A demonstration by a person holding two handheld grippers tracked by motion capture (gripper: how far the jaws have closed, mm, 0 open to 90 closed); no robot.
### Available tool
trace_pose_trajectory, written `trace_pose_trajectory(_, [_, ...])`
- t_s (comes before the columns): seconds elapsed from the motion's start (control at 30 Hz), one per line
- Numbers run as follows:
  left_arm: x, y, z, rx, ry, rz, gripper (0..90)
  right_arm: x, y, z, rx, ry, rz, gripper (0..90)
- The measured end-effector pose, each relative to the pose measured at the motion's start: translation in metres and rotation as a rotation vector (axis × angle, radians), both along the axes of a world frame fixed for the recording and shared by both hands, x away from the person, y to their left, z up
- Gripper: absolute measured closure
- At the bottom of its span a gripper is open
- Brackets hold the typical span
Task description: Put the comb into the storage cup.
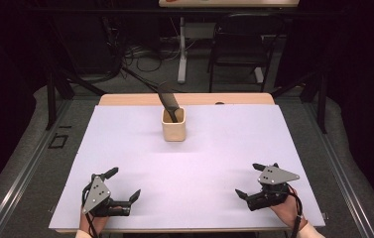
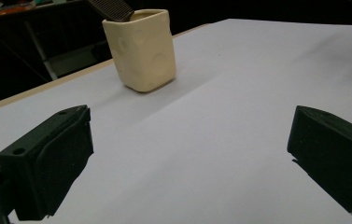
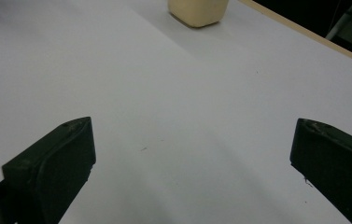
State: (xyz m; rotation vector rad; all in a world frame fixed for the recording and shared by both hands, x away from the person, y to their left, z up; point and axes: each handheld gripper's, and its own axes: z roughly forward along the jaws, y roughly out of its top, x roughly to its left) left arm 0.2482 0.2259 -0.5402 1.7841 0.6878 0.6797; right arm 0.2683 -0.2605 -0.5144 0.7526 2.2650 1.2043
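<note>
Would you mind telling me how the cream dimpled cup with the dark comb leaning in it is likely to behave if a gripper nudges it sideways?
The cream dimpled ceramic-looking cup looks rigid and glossy, so it would probably slide on the smooth white tabletop rather than deform. It is taller than wide, and the dark comb leans out above its rim, so a high push might tip it. It may chip if toppled.

Fingers (image 3: 47, 172) wide apart — cream cup (image 3: 197, 11) beyond.

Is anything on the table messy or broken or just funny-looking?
Nothing looks broken or spilled. The cream cup stands upright near the far middle of the white table. The one funny bit is a dark comb poking out of it at a slant. The left gripper and right gripper are both open, holding nothing.
</note>
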Motion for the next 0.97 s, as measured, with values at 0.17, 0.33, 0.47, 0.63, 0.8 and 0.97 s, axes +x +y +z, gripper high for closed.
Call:
trace_pose_trajectory(0.17, [0.0,0.0,-0.001,-0.001,0.005,0.0,0.3,-0.006,-0.004,0.001,-0.005,-0.019,-0.008,0.0])
trace_pose_trajectory(0.33, [0.0,0.001,-0.001,-0.002,0.006,0.002,0.3,-0.011,-0.007,0.001,0.003,-0.035,-0.006,0.0])
trace_pose_trajectory(0.47, [0.001,0.001,-0.001,-0.001,0.008,0.004,0.3,-0.014,-0.009,-0.001,0.013,-0.032,-0.005,0.0])
trace_pose_trajectory(0.63, [0.001,0.001,-0.001,0.004,0.007,0.001,0.3,-0.018,-0.009,0.001,0.013,-0.058,-0.001,0.0])
trace_pose_trajectory(0.8, [0.001,0.001,-0.001,0.001,0.011,0.0,0.3,-0.018,-0.009,0.0,0.011,-0.064,-0.002,0.0])
trace_pose_trajectory(0.97, [0.001,0.001,-0.001,-0.002,0.011,0.003,0.3,-0.018,-0.01,-0.001,0.008,-0.073,-0.005,0.0])
